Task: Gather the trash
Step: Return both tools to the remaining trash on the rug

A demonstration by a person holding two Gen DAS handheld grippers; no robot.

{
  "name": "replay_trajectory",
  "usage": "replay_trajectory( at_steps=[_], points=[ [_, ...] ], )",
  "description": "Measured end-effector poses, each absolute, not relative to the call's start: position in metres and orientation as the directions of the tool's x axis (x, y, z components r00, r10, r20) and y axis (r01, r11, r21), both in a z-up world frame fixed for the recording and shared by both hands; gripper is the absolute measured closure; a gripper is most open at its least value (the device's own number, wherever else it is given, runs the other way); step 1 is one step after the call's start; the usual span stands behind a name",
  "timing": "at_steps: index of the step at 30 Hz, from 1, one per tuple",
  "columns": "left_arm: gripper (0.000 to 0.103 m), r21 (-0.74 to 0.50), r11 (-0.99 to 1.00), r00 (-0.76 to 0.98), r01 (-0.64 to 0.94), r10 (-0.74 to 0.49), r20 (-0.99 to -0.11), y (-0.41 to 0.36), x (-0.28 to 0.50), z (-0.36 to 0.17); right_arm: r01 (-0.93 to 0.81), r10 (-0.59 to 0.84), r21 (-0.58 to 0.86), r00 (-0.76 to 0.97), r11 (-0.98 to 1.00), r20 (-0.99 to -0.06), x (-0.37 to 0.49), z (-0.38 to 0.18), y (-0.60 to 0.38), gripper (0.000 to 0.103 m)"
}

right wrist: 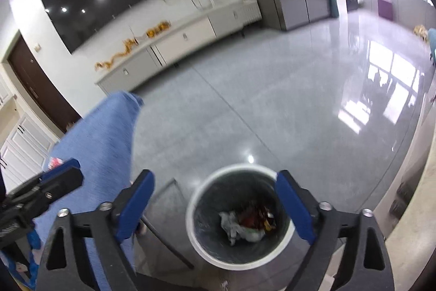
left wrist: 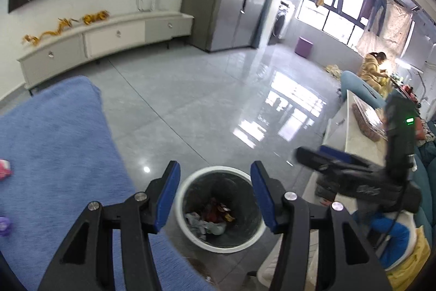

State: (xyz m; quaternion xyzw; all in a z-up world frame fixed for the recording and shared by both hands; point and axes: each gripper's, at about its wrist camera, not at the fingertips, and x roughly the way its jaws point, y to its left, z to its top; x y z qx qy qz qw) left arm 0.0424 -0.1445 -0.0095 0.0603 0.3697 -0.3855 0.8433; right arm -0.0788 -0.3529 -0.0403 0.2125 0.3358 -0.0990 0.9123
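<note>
1. Here, in the left wrist view, the left gripper (left wrist: 215, 192) hangs above the trash bin (left wrist: 190, 235) with its jaws spread wide and nothing between the blue pads (left wrist: 167, 197). The bin stands on the grey tiled floor (left wrist: 190, 105) directly below and slightly ahead of the fingertips, its round mouth framed almost exactly by the gap. Crumpled paper and red and orange wrappers (left wrist: 215, 217) lie at the bottom. A blue rug (left wrist: 54, 143) spreads to the left, with a small pink thing (left wrist: 5, 168) and a purple thing (left wrist: 4, 225) at its edge; whether they are trash I cannot tell. The right gripper (left wrist: 321, 157) juts in from the right, near the bin but off its rim.

2. In the right wrist view, the right gripper (right wrist: 215, 198) is likewise wide open and empty. The trash bin (right wrist: 196, 233) sits below, shifted toward the right finger, so the mouth lies right of the gap's centre. The left gripper (right wrist: 58, 176) shows at the left edge, over the blue rug (right wrist: 109, 132).

3. Judging by these views, the bin has no long axis to align with; the left one is better centred over it, and further trash would have to be sought elsewhere, perhaps on the rug.
</note>
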Motion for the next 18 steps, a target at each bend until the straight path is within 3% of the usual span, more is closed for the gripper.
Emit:
replay_trajectory(
  at_steps=[9, 13, 18],
  points=[
    [0.051, -0.108, 0.795, 0.618, 0.597, -0.541, -0.571, -0.06, 0.031, 0.053, 0.2, -0.04, 0.305, 0.887, 0.931, -0.459, -0.109, 0.043, -0.307, 0.0],
    [0.036, -0.086, 0.849, 0.706, 0.521, -0.485, -0.517, -0.01, 0.026, 0.078, 0.142, -0.021, 0.288, 0.922, 0.947, -0.386, -0.119, 0.071, -0.284, 0.0],
    [0.036, -0.047, 0.908, 0.795, 0.416, -0.389, -0.465, 0.063, 0.023, 0.102, 0.053, 0.035, 0.262, 0.947, 0.964, -0.32, -0.121, 0.095, -0.252, 0.0]
  ],
)
